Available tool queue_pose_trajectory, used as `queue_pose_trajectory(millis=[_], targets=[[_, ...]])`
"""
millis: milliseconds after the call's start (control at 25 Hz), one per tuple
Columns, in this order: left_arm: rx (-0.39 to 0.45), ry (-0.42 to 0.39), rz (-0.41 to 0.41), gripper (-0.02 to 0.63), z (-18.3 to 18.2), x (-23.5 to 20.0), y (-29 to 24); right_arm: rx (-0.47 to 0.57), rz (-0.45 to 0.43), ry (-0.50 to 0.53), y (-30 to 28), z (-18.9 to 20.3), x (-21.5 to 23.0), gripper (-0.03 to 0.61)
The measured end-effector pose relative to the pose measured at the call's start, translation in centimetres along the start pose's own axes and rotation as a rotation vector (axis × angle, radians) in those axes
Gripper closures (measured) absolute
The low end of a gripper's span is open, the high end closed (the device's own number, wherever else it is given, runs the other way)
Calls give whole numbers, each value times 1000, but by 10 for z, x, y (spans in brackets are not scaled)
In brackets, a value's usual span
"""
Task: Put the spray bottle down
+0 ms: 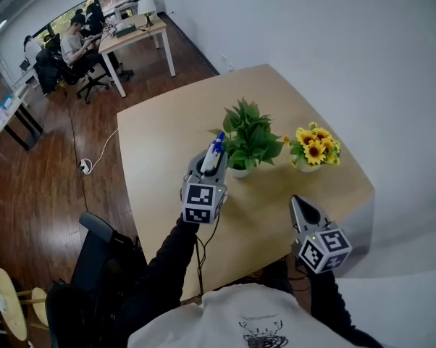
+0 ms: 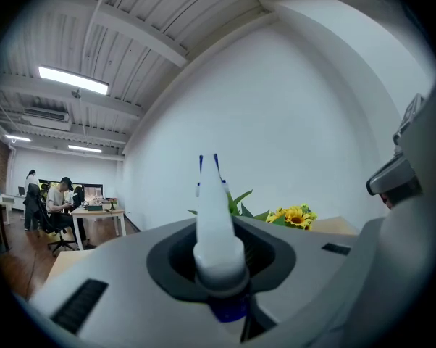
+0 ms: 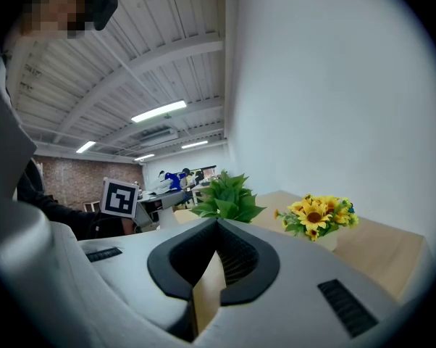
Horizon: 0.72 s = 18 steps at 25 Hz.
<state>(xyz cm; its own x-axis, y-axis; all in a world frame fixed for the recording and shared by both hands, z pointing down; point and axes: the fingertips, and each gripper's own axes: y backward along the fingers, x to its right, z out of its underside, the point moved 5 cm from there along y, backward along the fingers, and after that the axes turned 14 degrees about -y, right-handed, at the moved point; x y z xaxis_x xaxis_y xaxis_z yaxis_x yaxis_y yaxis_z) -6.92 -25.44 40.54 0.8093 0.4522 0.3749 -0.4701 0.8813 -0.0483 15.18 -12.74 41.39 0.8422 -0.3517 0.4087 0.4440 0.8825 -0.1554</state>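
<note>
The spray bottle point(image 1: 214, 153) is not on the table yet. It is up in the air over the table point(image 1: 160, 143), held in the left gripper point(image 1: 206, 171). The two jaws are partly closed and squeeze the bottle's white body between them. The bottle is smooth white plastic with a blue top, and the top points away from the person.

Just beside the bottle is a green plant point(image 1: 248, 136) with lots of pointy leaves. It sits in a small white pot point(image 1: 238, 171). The blue top is very close to the leaves, and I cannot tell if it touches them. This plant is the nearest thing in the bottle's way.

A bit to the right of the plant is a bunch of yellow sunflowers point(image 1: 316, 145) with dark middles. Their pot is mostly hidden.

The right gripper point(image 1: 299, 207) is near the front edge of the table, well apart from the bottle. Its jaws are pressed together at the tips and hold nothing. It points toward the flowers.

The table is light wood, flat and smooth, with a plain top. Behind it is a bare white wall point(image 1: 334, 42).

The floor point(image 1: 30, 187) is dark shiny wood. A white cable with a plug box point(image 1: 85, 167) lies on it. A black chair point(image 1: 95, 249) stands by the near corner of the table. Far off, people sit at a desk point(image 1: 135, 31).
</note>
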Motion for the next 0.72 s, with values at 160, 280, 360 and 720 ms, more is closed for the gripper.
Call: queue_pose_trajectory(millis=[160,280,360,720], targets=[[-6,1,-10,520,9,3,-4,-3,2,2,-1,0,0,600],[-13,-4,-7,520,13,5,-4,-2,5,3,-1,0,1,600],[-16,-7,-4,520,13,6,-5,-2,6,2,-2,0,1,600],[-23,-3,-2,520,19,9,-7,-4,10,-3,-5,0,3,600]])
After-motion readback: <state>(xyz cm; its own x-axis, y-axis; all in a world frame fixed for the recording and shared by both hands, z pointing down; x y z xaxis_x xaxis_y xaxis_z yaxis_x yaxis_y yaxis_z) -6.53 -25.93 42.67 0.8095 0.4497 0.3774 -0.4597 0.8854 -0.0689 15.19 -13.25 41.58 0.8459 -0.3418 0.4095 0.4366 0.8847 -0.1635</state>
